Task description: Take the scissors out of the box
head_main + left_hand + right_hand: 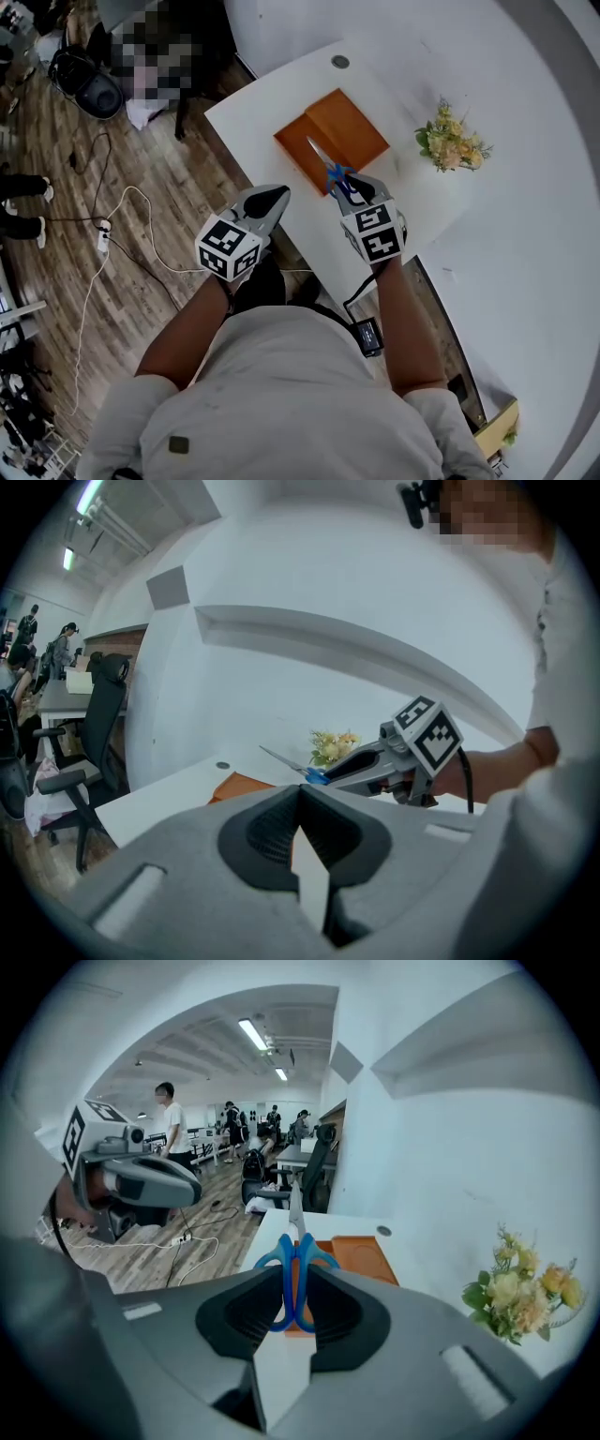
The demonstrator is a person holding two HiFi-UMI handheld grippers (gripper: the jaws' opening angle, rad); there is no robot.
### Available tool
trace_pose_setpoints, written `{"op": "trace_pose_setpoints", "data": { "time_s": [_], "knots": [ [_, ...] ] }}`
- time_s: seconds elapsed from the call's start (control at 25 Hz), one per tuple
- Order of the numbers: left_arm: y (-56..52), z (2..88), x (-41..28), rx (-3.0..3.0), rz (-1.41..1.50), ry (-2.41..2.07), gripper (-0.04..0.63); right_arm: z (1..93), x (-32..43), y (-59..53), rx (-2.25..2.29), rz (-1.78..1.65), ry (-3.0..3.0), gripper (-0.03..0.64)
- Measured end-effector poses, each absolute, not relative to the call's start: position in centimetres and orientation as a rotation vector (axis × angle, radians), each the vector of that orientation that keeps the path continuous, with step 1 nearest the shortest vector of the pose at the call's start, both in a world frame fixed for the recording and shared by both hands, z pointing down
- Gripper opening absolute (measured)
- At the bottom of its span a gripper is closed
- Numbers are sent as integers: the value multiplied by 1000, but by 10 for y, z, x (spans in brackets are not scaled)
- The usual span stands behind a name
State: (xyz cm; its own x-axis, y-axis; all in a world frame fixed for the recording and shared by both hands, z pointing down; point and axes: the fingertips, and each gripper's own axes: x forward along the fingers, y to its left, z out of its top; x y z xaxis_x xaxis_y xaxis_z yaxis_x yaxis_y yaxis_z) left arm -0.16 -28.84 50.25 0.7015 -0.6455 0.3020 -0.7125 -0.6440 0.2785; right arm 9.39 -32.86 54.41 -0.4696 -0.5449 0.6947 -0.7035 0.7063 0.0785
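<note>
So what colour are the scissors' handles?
The scissors have blue handles, clearest in the right gripper view.

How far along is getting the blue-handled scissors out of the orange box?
Done: the blue-handled steel scissors are clamped by their handles in the right gripper, lifted clear of the flat orange box. In hand: carrying them. Left: setting them down, likely on the white table.

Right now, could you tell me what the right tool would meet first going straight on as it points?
Probably the orange box, reached first by the tips of the scissors in the right tool; depth is unclear.
</note>
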Motion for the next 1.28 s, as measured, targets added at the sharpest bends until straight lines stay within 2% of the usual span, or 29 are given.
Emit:
{"op": "trace_pose_setpoints", "data": {
  "time_s": [0.56, 1.0, 1.28],
  "knots": [
    [-252, 435, 20, 2617, 165, -1153, 5, 451, 132, -273, 1113, 253, -2431, 98],
    [-202, 417, 46, 2632, 163, -1241, 5, 437, 158, -231, 1084, 203, -2538, 98],
    [-173, 412, 36, 2588, 174, -1339, 5, 426, 158, -209, 1044, 187, -2607, 98]
  ]
}}
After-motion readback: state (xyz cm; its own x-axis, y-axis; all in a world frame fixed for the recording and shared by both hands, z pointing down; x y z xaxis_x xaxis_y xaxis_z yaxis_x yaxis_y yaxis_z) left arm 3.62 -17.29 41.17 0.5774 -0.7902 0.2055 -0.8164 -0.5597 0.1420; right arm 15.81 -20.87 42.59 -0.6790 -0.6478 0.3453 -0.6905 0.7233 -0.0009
